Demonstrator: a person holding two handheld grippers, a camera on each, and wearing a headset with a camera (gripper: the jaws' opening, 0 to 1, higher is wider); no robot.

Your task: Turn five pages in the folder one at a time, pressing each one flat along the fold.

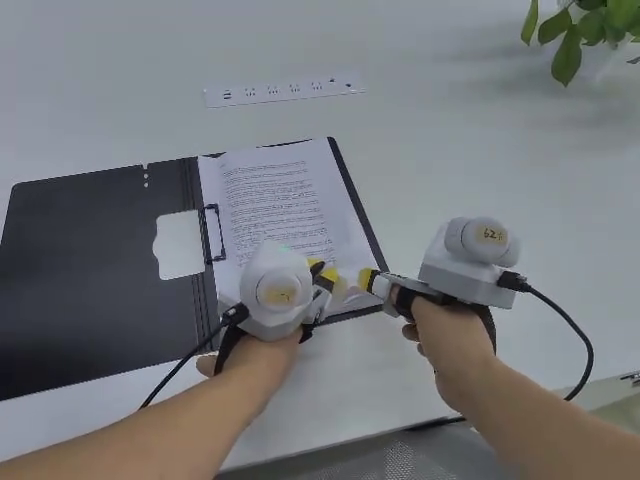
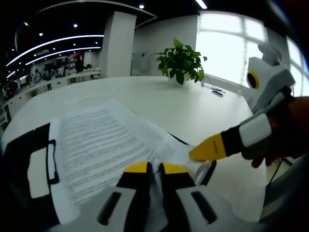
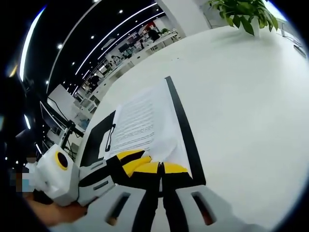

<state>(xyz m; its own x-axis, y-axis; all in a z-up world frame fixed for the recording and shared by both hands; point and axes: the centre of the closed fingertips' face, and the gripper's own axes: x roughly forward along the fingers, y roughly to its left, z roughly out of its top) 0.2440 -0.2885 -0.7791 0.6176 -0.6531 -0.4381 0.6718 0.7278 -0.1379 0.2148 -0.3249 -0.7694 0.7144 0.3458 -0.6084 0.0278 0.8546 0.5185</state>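
Observation:
A black folder (image 1: 90, 260) lies open on the white table, with a stack of printed pages (image 1: 280, 200) on its right half. My left gripper (image 1: 322, 275) is at the pages' lower right corner. In the left gripper view its yellow-tipped jaws (image 2: 155, 168) are closed on the top page (image 2: 101, 145), whose corner curls up slightly. My right gripper (image 1: 368, 282) is just to the right, pointing left at the same corner. Its jaws (image 3: 157, 168) are shut with nothing between them, and its tip (image 2: 207, 147) nearly touches the lifted paper edge.
A metal clip (image 1: 212, 232) holds the pages at the spine. A white power strip (image 1: 285, 90) lies beyond the folder, and a potted plant (image 1: 580, 30) stands at the far right. The table's front edge (image 1: 400, 425) runs close under my hands.

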